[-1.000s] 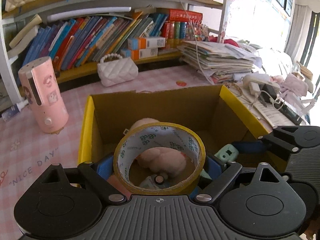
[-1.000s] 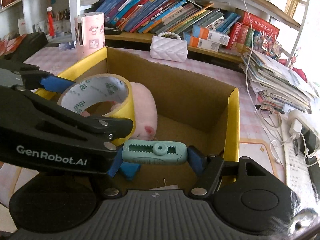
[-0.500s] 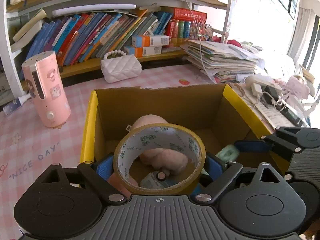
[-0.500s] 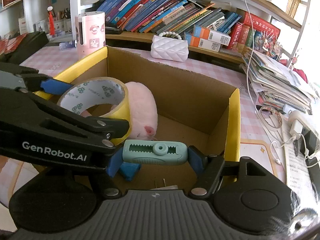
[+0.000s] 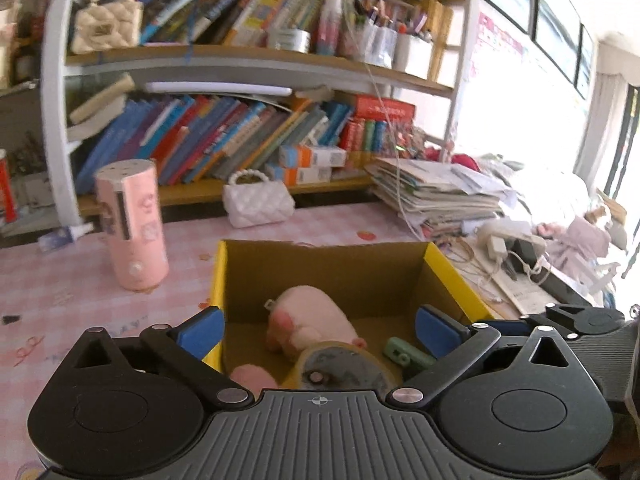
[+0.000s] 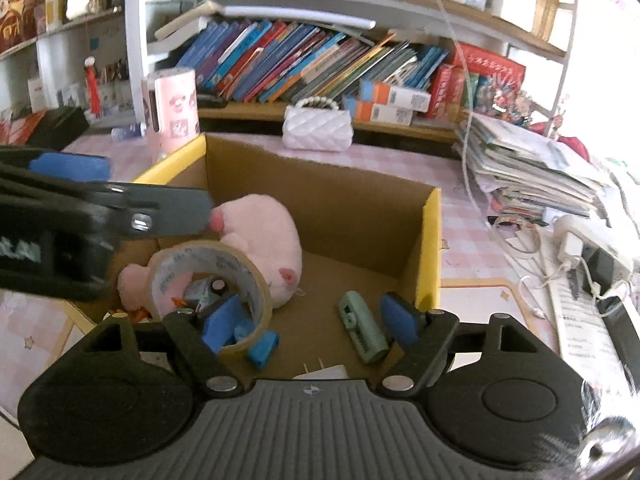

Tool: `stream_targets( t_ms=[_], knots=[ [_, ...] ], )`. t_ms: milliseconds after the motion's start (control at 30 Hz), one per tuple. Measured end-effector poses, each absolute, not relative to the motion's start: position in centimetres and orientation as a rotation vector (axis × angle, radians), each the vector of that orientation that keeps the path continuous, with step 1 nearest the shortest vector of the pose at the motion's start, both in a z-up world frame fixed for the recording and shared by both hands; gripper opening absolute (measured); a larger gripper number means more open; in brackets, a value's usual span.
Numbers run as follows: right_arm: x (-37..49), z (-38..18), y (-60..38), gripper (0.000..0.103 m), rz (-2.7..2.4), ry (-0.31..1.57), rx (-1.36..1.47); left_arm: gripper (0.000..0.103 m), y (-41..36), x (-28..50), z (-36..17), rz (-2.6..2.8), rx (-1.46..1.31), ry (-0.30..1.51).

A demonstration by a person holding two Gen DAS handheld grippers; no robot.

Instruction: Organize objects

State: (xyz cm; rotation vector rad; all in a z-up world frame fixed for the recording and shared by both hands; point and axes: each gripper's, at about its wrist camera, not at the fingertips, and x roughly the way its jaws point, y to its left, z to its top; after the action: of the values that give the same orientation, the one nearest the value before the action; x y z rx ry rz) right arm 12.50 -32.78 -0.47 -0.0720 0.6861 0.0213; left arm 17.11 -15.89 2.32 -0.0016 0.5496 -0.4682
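Since the earlier frames, both loads released: tape roll (image 6: 210,294) and green clip (image 6: 362,330) now lying inside the cardboard box (image 6: 430,240), no longer carried. Left claw (image 5: 318,326) spread wide, holding nothing, raised above the box's near edge. Right claw (image 6: 312,318) likewise spread and holding nothing, its left pad poking through the tape roll's ring, its right pad just beside the clip. Tape roll resting against the pink plush toy (image 6: 260,236) near the box's left wall; clip flat on the box floor toward the right wall. Still out on the pink checked desk (image 5: 52,280): pink cylinder (image 5: 132,224) and white purse (image 5: 256,202). Advised for the withdrawal: lift the right claw straight up clear of the ring before moving sideways, otherwise likely dragging the tape roll back out.
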Motion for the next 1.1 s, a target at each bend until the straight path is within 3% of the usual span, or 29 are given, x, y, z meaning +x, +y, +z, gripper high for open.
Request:
stream_targets(
  t_ms=[667, 1100],
  knots=[
    [6.6, 0.7, -29.5, 0.086, -0.12, 0.592, -0.029, 0.103, -8.8, 10.0, 1.7, -0.279, -0.059, 0.558],
    [2.8, 0.9, -23.5, 0.094, -0.101, 0.647, -0.004, 0.103, -4.0, 5.5, 1.0, -0.128, -0.017, 0.609]
  ],
)
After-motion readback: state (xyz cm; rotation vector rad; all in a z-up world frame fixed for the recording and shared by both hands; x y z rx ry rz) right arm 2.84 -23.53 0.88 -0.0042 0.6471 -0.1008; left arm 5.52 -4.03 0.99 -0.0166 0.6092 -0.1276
